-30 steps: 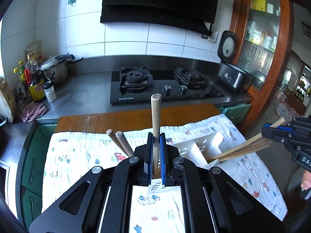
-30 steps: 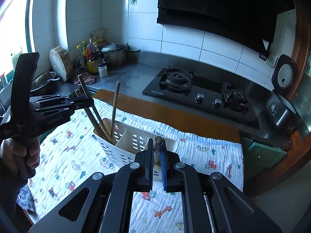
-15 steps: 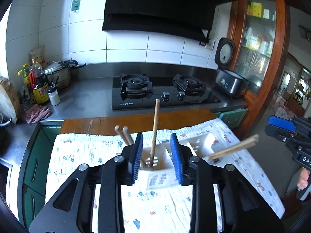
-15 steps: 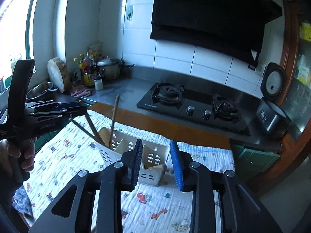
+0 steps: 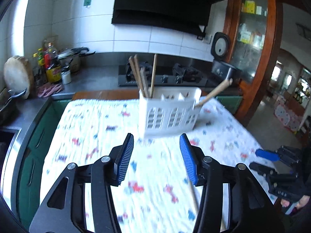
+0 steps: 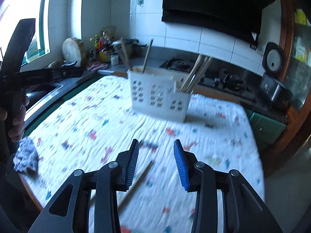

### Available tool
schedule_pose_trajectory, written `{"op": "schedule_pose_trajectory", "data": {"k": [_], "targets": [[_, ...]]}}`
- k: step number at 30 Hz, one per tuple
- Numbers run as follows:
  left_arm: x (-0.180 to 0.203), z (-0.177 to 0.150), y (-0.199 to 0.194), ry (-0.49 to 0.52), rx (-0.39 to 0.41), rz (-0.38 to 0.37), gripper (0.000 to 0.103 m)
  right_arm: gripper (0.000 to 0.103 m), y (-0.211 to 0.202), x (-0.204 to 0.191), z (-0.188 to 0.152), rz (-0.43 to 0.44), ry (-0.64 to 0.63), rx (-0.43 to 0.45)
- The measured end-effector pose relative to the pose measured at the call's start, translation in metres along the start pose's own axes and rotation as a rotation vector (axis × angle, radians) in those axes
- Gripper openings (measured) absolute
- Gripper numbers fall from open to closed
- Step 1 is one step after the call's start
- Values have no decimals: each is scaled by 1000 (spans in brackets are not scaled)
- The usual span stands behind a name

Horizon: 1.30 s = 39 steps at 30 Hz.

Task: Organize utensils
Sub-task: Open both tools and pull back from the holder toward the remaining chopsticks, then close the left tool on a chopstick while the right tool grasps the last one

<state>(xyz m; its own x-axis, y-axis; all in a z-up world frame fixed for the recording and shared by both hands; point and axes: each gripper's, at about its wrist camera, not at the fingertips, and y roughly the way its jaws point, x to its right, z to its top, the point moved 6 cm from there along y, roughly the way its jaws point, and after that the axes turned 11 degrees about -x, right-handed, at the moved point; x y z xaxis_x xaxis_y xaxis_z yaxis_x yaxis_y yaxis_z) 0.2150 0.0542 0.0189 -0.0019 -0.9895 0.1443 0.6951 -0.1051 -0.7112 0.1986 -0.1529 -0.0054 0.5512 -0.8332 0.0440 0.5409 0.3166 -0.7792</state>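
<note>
A white slotted utensil holder (image 5: 168,112) (image 6: 159,97) stands on the patterned cloth. Wooden chopsticks (image 5: 143,76) stand in its left compartment and more (image 5: 213,92) lean out of its right end; in the right wrist view they show as one stick (image 6: 146,55) and a bundle (image 6: 196,71). A loose chopstick (image 6: 139,178) lies on the cloth under my right gripper, and also shows in the left wrist view (image 5: 192,194). My left gripper (image 5: 156,158) is open and empty, well short of the holder. My right gripper (image 6: 156,162) is open and empty too.
The patterned cloth (image 5: 93,136) covers a wooden table. Behind are a gas hob (image 5: 165,75), a rice cooker (image 5: 221,66), bottles and a pot (image 5: 52,66). A crumpled cloth (image 6: 26,157) lies at the table's left edge. A sink (image 6: 38,91) is on the left.
Both grippers opened, let their chopsticks go into the holder, and pulled back and down away from it. The holder now stands farther ahead in both views.
</note>
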Motion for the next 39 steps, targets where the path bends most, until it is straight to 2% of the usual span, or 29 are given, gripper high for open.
{"op": "schedule_pose_trajectory", "data": {"k": [2,6,10,13,15,16,20,23,31,39], "targets": [[0,-21,-4,-18,-5,-15,51,37,4,-11,-21,21,23,-12],[-5,-58,-9,-50,-6,12,51,36,13,-36,-62,52,47,-38],[-11,-88,-3,-90,-50,-2,51,36,23,-59,-95,28,50,-51],[-13,-105,-2,-91,-61,30,51,34,29,-66,-110,27,81,-65],[-15,-114,-3,-96,-69,30,51,28,32,-70,-119,74,108,-75],[-17,-118,-3,-107,-74,29,51,27,35,-74,-124,71,110,-82],[-21,-123,-6,-124,-76,31,51,23,39,-78,-131,107,148,-90],[-22,-126,-8,-131,-74,22,51,22,46,-81,-134,103,164,-108],[-20,-130,-5,-140,-78,8,52,15,51,-80,-141,48,186,-117],[-3,-148,12,-121,-132,-44,51,8,47,-75,-141,10,200,-104]]}}
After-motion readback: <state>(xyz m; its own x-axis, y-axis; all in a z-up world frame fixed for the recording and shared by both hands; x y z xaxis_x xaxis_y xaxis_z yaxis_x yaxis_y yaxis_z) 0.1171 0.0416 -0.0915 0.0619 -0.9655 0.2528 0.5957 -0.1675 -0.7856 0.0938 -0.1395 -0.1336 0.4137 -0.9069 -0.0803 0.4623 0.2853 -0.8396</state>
